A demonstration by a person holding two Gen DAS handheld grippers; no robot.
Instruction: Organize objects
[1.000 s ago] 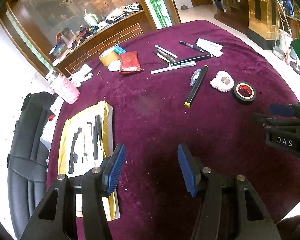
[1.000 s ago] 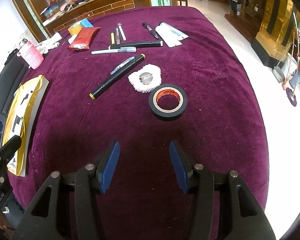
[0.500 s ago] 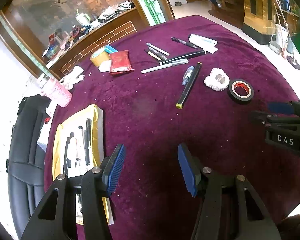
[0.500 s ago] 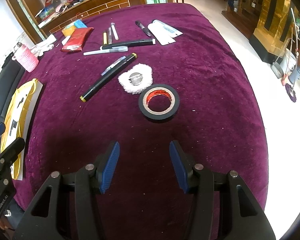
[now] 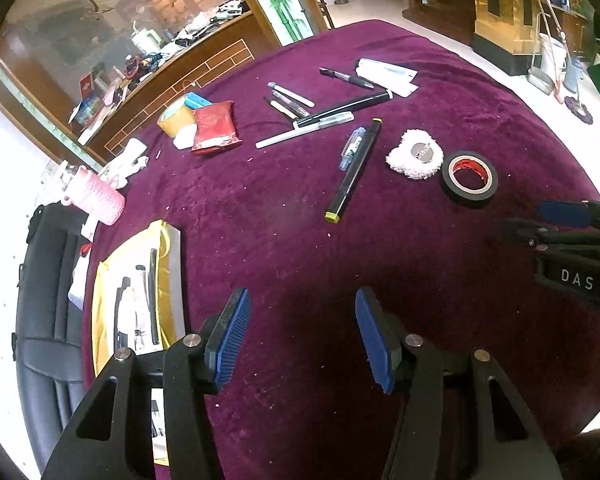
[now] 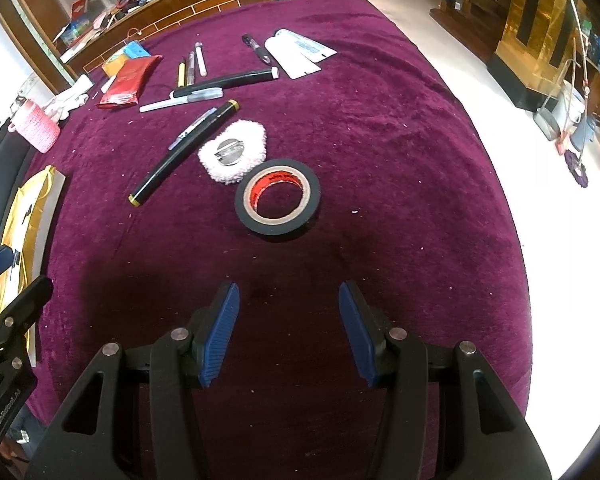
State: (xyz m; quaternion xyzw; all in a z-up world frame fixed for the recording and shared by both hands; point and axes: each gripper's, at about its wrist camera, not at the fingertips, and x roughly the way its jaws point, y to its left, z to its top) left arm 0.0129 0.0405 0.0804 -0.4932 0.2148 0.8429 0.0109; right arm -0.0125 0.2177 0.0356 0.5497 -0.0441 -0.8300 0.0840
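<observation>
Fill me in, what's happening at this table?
A person holds two grippers over a purple cloth, tidying loose items. Both the left gripper and the right gripper are open and empty, touching nothing. A black tape roll lies just ahead of the right one, beside a white fluffy pad and a long black marker. More pens are scattered farther back. A yellow tray at the left already holds several pens.

We see a deep purple table (image 6: 380,140), a black tape roll (image 6: 278,197) with a red core, a fluffy white pad (image 6: 233,156), a black marker (image 6: 184,154) with yellow ends, a red packet (image 6: 129,82), and blue ribbed fingers (image 6: 220,336).
</observation>
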